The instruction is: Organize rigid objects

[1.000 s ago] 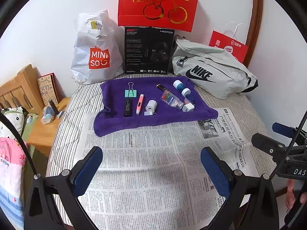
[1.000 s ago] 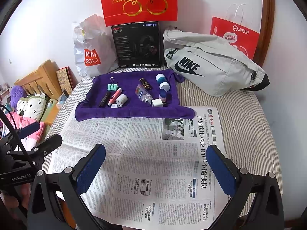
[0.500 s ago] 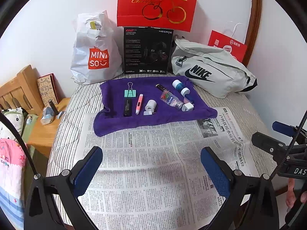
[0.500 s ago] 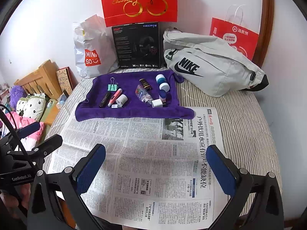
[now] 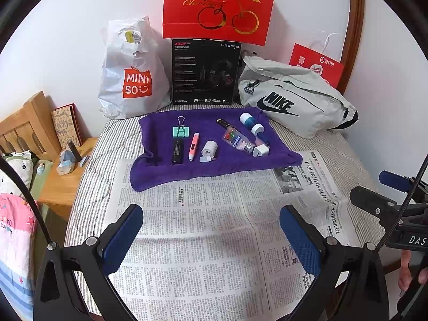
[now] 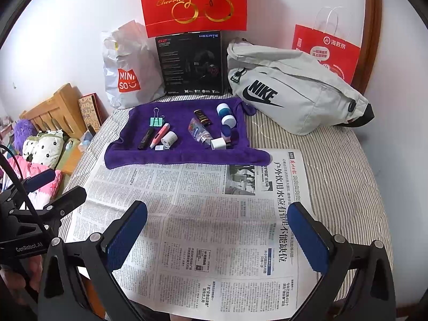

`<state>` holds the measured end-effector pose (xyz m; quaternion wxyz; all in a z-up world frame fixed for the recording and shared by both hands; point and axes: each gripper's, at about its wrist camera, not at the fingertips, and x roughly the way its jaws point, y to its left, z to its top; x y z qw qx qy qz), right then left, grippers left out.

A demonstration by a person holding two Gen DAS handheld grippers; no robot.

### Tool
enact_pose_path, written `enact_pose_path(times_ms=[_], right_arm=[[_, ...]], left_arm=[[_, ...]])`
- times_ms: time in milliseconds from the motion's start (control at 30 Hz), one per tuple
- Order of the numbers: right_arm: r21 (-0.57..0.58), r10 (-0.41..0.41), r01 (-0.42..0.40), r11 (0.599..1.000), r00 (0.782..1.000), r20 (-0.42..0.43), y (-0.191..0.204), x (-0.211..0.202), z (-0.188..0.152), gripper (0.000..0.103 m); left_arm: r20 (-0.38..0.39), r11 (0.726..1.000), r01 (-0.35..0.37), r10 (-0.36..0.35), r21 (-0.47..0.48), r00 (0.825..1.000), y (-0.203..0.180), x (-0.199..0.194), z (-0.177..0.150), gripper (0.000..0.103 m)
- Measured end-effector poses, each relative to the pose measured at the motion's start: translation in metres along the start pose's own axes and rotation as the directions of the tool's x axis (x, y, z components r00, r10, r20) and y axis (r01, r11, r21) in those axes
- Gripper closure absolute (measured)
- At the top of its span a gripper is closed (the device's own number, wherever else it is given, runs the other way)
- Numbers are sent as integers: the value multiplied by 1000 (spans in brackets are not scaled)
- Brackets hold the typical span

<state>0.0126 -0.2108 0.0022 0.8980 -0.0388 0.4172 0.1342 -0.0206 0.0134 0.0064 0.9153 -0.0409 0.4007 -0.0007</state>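
Observation:
A purple towel (image 5: pixel 165 172) (image 6: pixel 133 157) lies at the far end of a spread newspaper (image 5: pixel 203 222) (image 6: pixel 203 214). On the towel sit several small items: a green binder clip (image 5: pixel 180 131) (image 6: pixel 157 121), a black stick (image 5: pixel 177 151), a pink pen (image 5: pixel 193 145) (image 6: pixel 159 134), a white tape roll (image 5: pixel 209 147) (image 6: pixel 169 138), a clear bottle (image 5: pixel 237 139) (image 6: pixel 200 132), a white adapter (image 5: pixel 260 151) (image 6: pixel 218 143) and blue-white caps (image 5: pixel 251 123) (image 6: pixel 226 115). My left gripper (image 5: pixel 211 236) and right gripper (image 6: pixel 218 236) hang open over the near newspaper, both holding nothing.
Against the wall stand a white Miniso bag (image 5: pixel 131 75), a black headset box (image 5: pixel 204 72), a red gift bag (image 5: pixel 218 8) and a grey Nike bag (image 5: pixel 291 104). A wooden bedside shelf (image 5: pixel 61 184) lies left. The other gripper shows at each view's edge.
Both views have shifted only very slightly; the items on the towel have not moved and both grippers stay open.

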Motion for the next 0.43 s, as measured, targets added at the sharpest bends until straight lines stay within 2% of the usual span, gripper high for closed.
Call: enact_pose_path(times_ms=[433], right_arm=[[-5, -7, 7, 1000, 1000, -7, -6, 3, -1, 0]], left_arm=[[14, 1000, 16, -16, 23, 1000, 1, -1, 2, 0]])
